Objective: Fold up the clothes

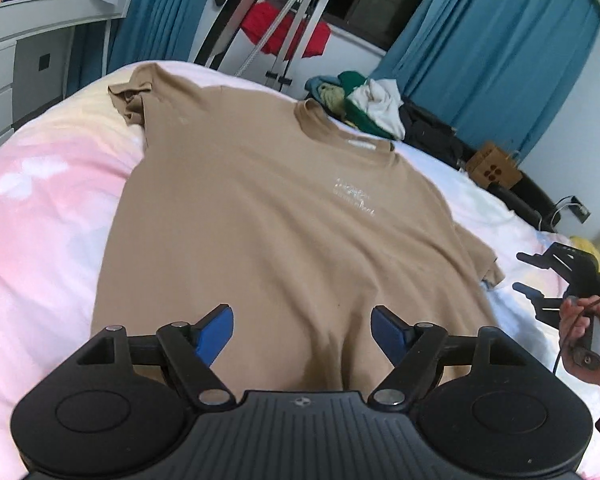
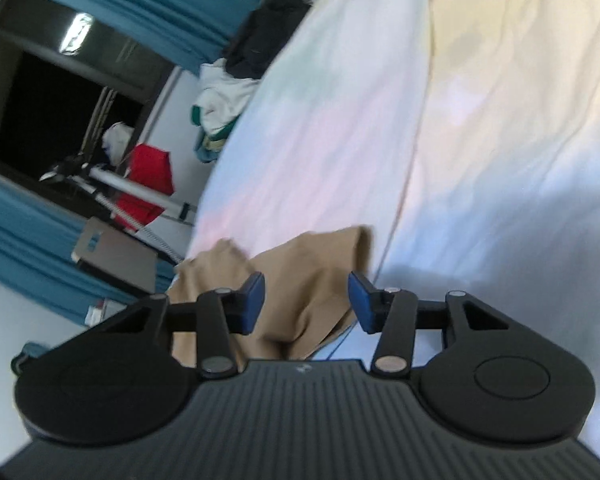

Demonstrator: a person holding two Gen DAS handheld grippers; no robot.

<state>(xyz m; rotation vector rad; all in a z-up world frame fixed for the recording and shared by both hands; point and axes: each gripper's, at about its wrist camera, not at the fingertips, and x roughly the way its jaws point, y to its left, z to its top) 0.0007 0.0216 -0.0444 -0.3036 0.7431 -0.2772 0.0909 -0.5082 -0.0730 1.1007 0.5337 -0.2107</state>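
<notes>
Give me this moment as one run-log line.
stage: pre-fold | tan T-shirt: spread face-up on bed | left tongs: open over hem | right tongs: open near sleeve | grasped: nothing

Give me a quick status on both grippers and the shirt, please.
Left gripper open, right gripper open. Tan cotton T-shirt flat, unfolded on pastel bedsheet. Nothing blocking.

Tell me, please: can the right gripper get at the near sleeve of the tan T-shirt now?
Probably yes. The right gripper is open and the tan T-shirt sleeve lies loose on the bedsheet just ahead of its fingers. Nothing covers that sleeve, so the way looks free.
</notes>
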